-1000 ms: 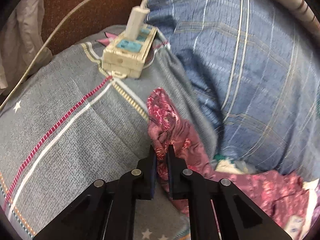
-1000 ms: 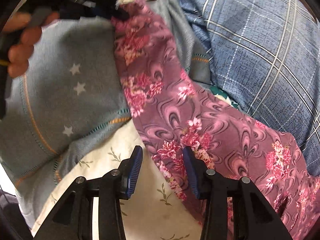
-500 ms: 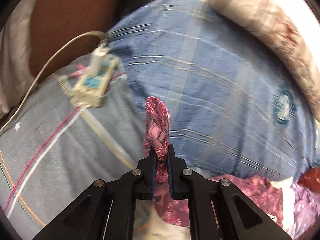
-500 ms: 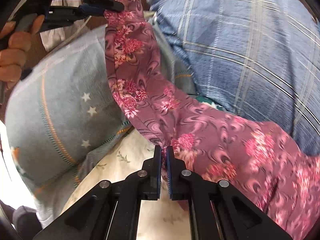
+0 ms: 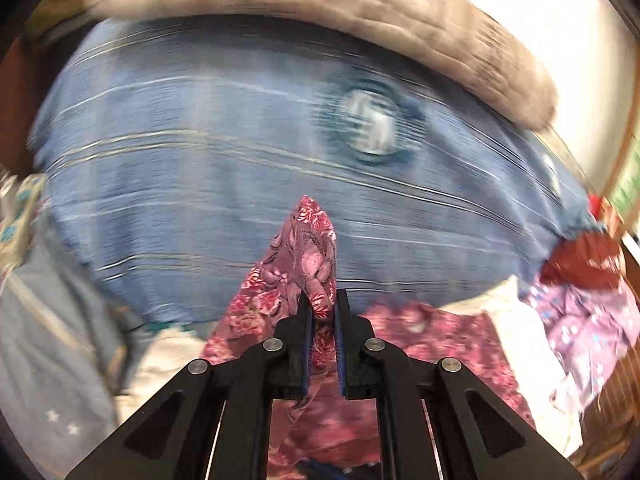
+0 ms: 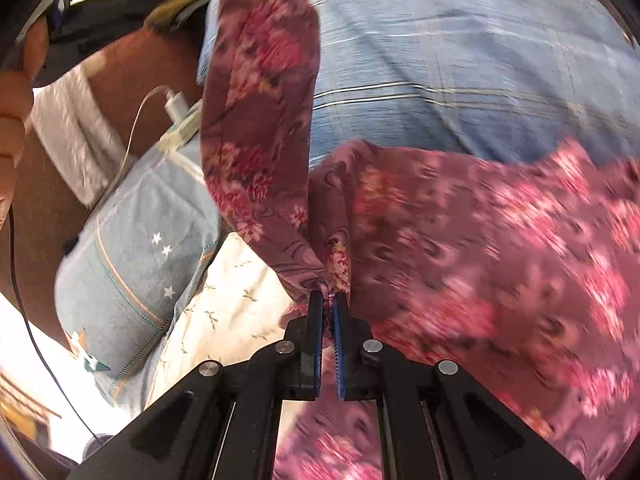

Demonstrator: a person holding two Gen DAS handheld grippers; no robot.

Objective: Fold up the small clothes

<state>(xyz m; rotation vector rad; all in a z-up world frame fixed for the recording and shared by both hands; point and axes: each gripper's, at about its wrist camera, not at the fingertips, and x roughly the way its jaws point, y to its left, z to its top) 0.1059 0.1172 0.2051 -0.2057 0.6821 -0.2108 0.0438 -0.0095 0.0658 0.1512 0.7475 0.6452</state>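
A maroon garment with pink flowers [image 6: 460, 248] is stretched between both grippers above the bed. My left gripper [image 5: 322, 304] is shut on one bunched end of the garment [image 5: 308, 248], which sticks up past its tips. My right gripper [image 6: 328, 300] is shut on a fold of the same cloth, and a long strip rises from it to the top of the right wrist view. There the other gripper and a person's hand [image 6: 16, 92] show at the upper left. Both views are blurred.
A blue checked quilt [image 5: 200, 168] fills the background, with a beige rolled blanket [image 5: 360, 4] above it. A grey star-print pillow [image 6: 132, 264] carries a power strip with a white charger [image 6: 180, 116]. Red and purple clothes [image 5: 584, 304] lie at the right on a cream floral sheet [image 6: 224, 312].
The right gripper went from open to shut on the garment. Both grippers lifted and swung with the cloth, and the left view turned from the pillow and power strip toward the blue quilt.
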